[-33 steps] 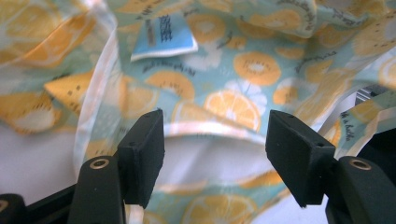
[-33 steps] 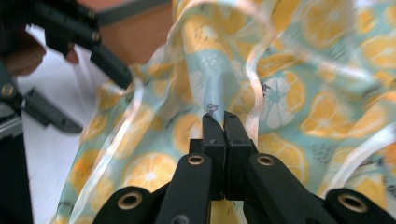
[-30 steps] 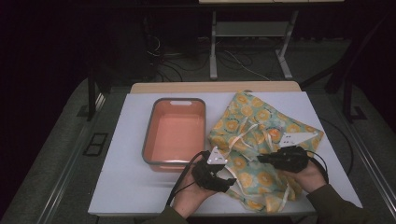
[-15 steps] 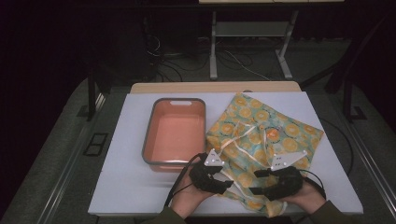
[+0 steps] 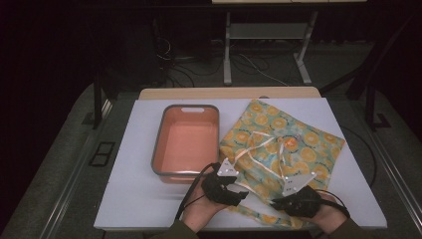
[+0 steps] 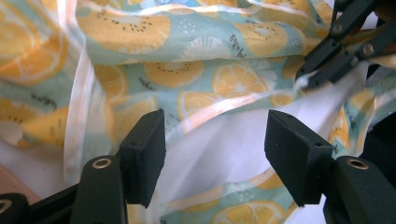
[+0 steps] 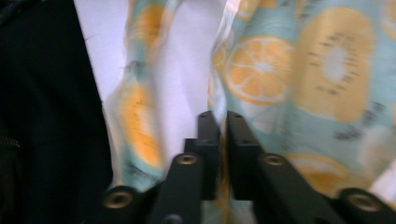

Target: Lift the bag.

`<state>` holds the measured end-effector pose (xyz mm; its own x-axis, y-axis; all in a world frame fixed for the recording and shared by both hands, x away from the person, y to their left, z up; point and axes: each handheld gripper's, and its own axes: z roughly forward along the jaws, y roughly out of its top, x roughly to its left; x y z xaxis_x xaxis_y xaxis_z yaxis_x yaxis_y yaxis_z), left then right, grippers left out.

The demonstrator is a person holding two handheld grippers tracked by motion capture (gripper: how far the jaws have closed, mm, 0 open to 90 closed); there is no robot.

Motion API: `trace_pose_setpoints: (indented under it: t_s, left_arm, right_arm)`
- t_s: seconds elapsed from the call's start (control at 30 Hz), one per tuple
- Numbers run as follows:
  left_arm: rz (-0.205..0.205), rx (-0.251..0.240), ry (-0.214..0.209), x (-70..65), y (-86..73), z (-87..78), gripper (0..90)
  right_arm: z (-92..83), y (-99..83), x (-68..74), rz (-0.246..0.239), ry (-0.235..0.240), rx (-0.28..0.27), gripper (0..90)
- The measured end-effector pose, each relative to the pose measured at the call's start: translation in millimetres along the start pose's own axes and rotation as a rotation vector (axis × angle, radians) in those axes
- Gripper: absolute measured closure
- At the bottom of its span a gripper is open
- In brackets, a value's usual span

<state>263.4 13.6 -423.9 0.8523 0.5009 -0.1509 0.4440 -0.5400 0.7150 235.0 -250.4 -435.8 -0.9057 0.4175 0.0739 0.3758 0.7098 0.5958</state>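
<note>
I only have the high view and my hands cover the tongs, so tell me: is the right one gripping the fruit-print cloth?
Observer: Yes. In the right gripper view the right tongs are shut on a fold of the cloth.
Operator: And the left one?
Observer: The left tongs stand open. The cloth's pale hem crosses the gap, and neither pad presses on it.
Operator: Are the two close together?
Observer: The left gripper view shows the right tongs pinching the cloth's edge just beyond the left ones.
</note>
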Motion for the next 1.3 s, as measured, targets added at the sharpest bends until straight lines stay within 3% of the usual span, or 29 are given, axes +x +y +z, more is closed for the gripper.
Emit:
trace_pose_setpoints:
  t_s: [0.1, 0.27, 0.43, 0.53, 0.7, 0.77, 0.87, 1.03, 1.1, 1.3]
  left_arm:
    - [0.009, -0.006, 0.012, -0.4, 2.9, 2.1, 36.9]
    - [0.049, -0.024, 0.025, -3.8, 15.0, 8.9, 36.6]
    - [0.091, 0.008, 0.05, -8.8, 20.1, 22.6, 36.7]
    - [0.087, 0.018, 0.085, -9.3, 20.1, 26.4, 37.7]
    - [0.047, 0.027, 0.129, -6.7, 16.0, 24.8, 43.3]
    - [0.02, 0.039, 0.139, -4.8, 13.7, 25.8, 47.7]
    - [0.003, 0.084, 0.148, -3.1, 8.7, 29.1, 51.2]
    - [-0.008, 0.1, 0.153, -1.6, 6.1, 32.1, 83.2]
    - [-0.013, 0.089, 0.149, -0.6, 7.4, 31.7, 88.6]
    - [-0.021, -0.04, 0.113, -6.9, 23.9, 18.9, 88.9]
  right_arm:
    - [-9.2, -0.2, -5.8, 0.009, -0.023, -0.041, 88.8]
    - [-15.8, -3.6, -14.3, 0.017, -0.052, -0.049, 88.9]
    - [-24.4, -3.9, -20.6, 0.029, -0.061, -0.09, 88.9]
    - [-31.2, -6.7, -25.6, 0.039, -0.067, -0.111, 89.0]
    - [-48.8, -7.8, -30.4, 0.043, -0.043, -0.213, 89.1]
    - [-52.7, -7.1, -30.6, 0.036, -0.038, -0.238, 89.0]
    - [-52.0, -7.4, -31.5, 0.041, -0.045, -0.228, 89.0]
    - [-50.6, -7.0, -35.0, 0.052, -0.06, -0.225, 89.1]
    - [-51.5, -6.6, -36.8, 0.053, -0.069, -0.229, 89.0]
    - [-54.8, -5.0, -49.1, 0.079, -0.117, -0.248, 89.0]
